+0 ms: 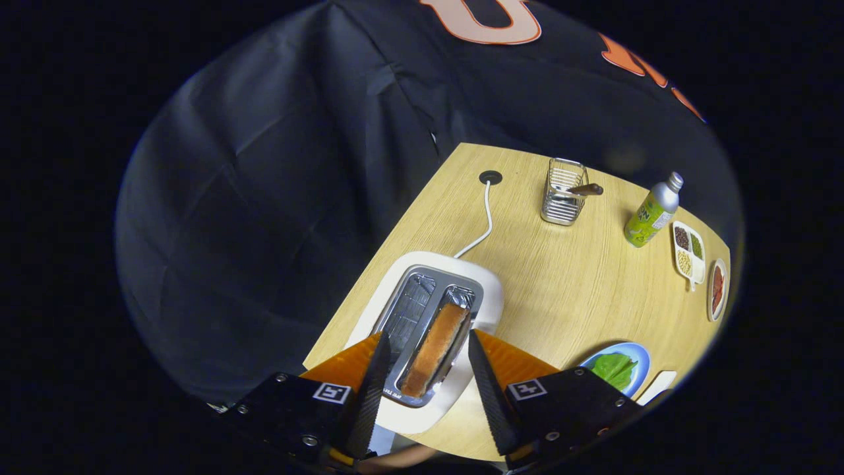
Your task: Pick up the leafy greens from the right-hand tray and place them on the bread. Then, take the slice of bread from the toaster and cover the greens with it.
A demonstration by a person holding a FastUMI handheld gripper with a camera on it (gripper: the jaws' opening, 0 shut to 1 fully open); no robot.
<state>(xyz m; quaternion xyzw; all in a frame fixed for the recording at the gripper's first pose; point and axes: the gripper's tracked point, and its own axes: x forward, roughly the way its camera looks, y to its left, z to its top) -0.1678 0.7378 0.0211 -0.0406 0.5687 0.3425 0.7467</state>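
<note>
Black cloth backs a light wooden table where the white toaster sits. Tool hangs wide open, holding nothing, its fingers either side of the bread slice standing browned in the right slot. Coming down skewed could jam a finger on the slot rim or crush the toast. Greens already lie on the blue plate nearby.

We look steeply down from the gripper, along its parted fingers, close above the toaster, the table stretching away beyond
</note>
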